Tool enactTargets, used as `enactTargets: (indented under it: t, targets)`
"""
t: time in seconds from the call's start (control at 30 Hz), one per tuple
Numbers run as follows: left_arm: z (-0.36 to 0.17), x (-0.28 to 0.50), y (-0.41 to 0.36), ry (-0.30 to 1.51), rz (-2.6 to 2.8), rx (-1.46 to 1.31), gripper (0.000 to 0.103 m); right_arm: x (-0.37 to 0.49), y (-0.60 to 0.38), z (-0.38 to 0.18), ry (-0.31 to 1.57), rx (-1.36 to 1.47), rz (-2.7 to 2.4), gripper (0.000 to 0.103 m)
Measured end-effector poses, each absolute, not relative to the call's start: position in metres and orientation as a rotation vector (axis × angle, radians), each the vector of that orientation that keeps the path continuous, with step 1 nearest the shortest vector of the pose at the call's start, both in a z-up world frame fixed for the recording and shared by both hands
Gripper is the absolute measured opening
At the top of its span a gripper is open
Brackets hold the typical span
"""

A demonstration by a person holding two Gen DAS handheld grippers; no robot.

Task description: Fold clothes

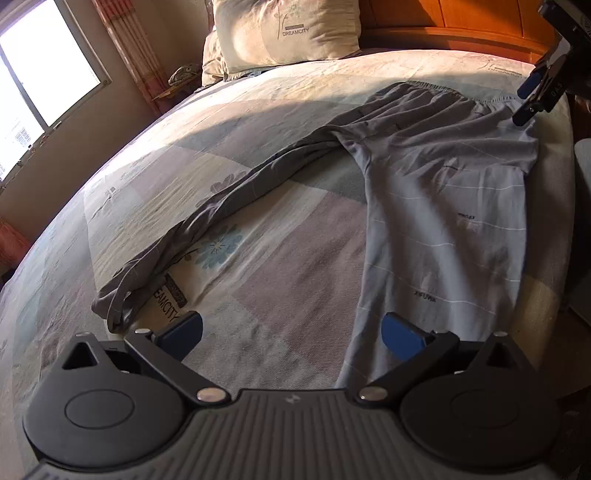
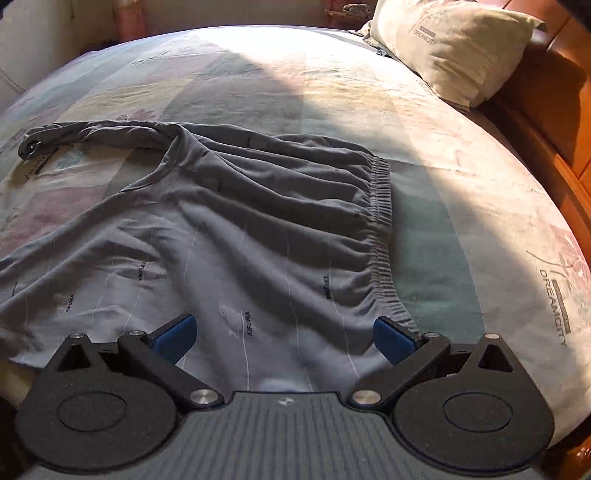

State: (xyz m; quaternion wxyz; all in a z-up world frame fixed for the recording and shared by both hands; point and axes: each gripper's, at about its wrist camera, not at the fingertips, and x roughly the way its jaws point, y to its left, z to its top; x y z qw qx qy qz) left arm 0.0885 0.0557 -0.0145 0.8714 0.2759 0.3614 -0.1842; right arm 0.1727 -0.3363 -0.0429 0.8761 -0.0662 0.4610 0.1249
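Observation:
Grey trousers (image 1: 436, 177) with thin white lines and small printed words lie spread on the bed. Their legs are splayed apart: one twisted leg (image 1: 207, 218) runs to the left, and the other leg (image 1: 424, 280) comes toward my left gripper. My left gripper (image 1: 291, 334) is open above the sheet, its right pad over that leg's hem. The elastic waistband (image 2: 380, 221) lies to the right in the right wrist view. My right gripper (image 2: 284, 339) is open over the trousers (image 2: 258, 229) near the waistband's near corner. In the left wrist view the right gripper (image 1: 532, 99) hovers above the waist.
The bed's patterned sheet (image 1: 288, 258) has bare room between the two legs. A pillow (image 1: 284, 33) leans on the wooden headboard (image 1: 461, 26). A window (image 1: 40, 74) and curtain are at the far left. The bed's near edge (image 2: 535, 350) drops off by the right gripper.

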Motion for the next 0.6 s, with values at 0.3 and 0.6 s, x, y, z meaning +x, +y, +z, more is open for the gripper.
enactTargets:
  t: [0.3, 0.6]
  targets:
    - [-0.033, 0.042, -0.029, 0.752, -0.468, 0.624, 0.102, 0.155, -0.379, -0.055, 0.973, 0.074, 0.17, 0.103]
    - [-0.032, 0.036, -0.044, 0.769, -0.433, 0.548, 0.102, 0.17, -0.431, -0.085, 0.971, 0.598, 0.257, 0.103]
